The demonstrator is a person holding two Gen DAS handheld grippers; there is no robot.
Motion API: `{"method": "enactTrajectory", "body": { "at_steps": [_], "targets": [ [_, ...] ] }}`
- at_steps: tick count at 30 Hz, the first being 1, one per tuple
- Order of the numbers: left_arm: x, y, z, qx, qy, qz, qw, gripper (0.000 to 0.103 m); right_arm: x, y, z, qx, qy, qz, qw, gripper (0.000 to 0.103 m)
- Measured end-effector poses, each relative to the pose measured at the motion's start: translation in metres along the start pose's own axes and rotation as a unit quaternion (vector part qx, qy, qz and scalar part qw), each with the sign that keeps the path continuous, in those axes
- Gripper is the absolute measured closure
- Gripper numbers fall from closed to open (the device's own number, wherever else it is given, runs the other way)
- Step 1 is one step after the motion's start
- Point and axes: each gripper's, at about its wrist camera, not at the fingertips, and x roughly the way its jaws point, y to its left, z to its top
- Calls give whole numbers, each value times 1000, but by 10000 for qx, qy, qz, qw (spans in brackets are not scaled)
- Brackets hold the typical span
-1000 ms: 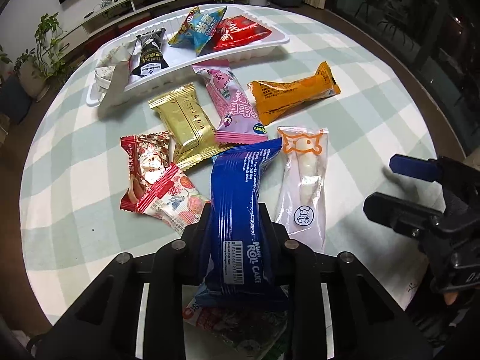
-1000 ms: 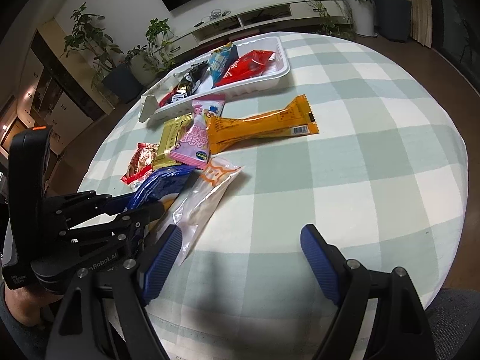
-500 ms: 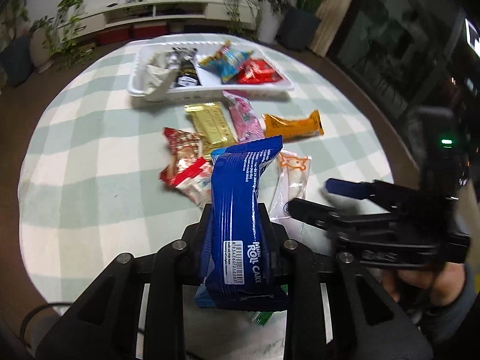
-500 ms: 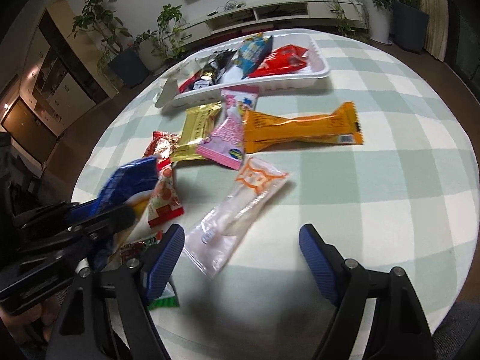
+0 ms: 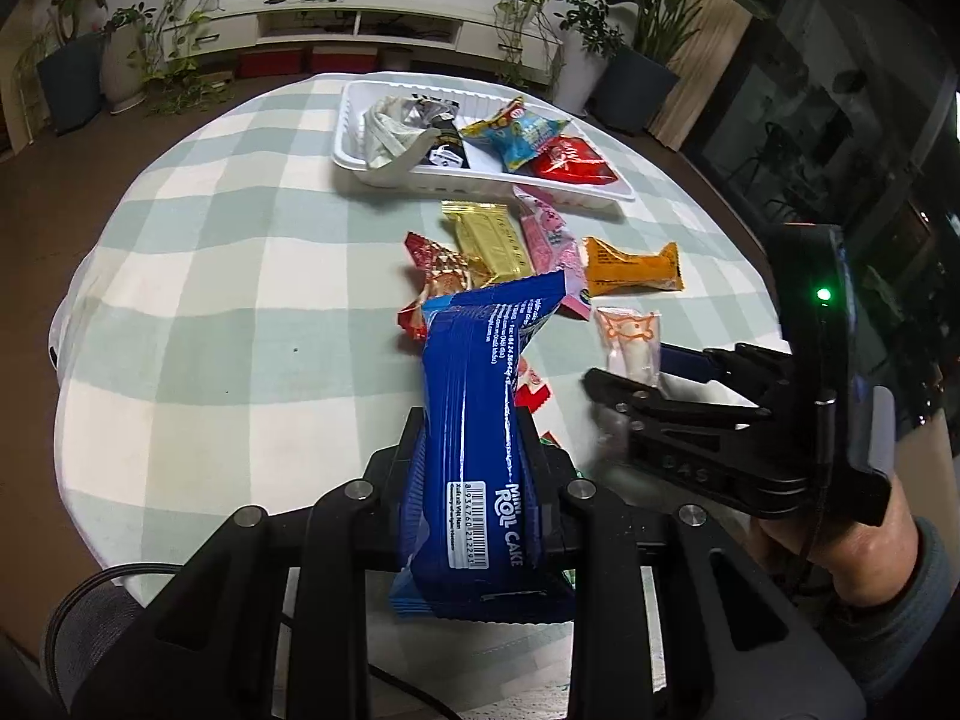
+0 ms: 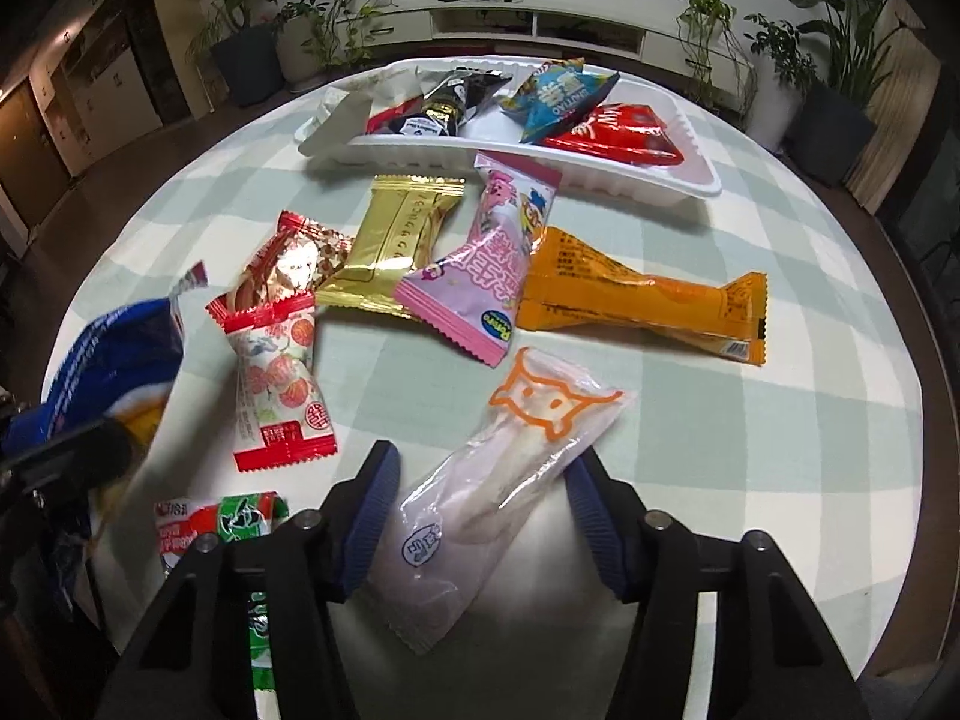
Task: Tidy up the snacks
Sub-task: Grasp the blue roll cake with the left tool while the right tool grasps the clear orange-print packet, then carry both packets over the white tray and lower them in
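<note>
My left gripper (image 5: 474, 450) is shut on a blue Mini Roll Cake pack (image 5: 480, 420) and holds it above the table. The pack also shows at the left of the right wrist view (image 6: 114, 372). My right gripper (image 6: 483, 498) is open, its jaws on either side of a clear packet with an orange cat face (image 6: 510, 474), which lies on the table. That packet also shows in the left wrist view (image 5: 630, 339). The white tray (image 6: 600, 177) at the far side holds several snacks.
Loose on the checked cloth lie a gold pack (image 6: 396, 240), a pink pack (image 6: 486, 264), an orange pack (image 6: 636, 306), two red-and-white packs (image 6: 282, 384) and a green-red pack (image 6: 234, 528). The round table's edge is near on both sides.
My left gripper rose and drew back with the blue pack. My right gripper moved left and forward until its open jaws came around the cat-face packet.
</note>
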Motion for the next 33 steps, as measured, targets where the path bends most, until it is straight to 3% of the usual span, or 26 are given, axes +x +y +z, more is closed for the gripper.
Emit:
{"method": "enactTrajectory", "body": {
  "at_steps": [8, 22, 27, 33],
  "targets": [
    [1, 1, -1, -64, -23, 0, 10000, 79, -8, -11, -6, -41, 91, 54, 9999, 78],
    [-1, -2, -2, -96, -40, -49, 9999, 79, -33, -37, -24, 428, -172, 464, 9979, 85],
    [-8, 3, 5, -167, -128, -46, 9998, 79, -54, -61, -26, 816, -431, 803, 9925, 85],
    [-13, 13, 21, -288, -249, -18, 9993, 79, -70, -97, -17, 1198, -684, 890, 9864, 85]
  ]
}}
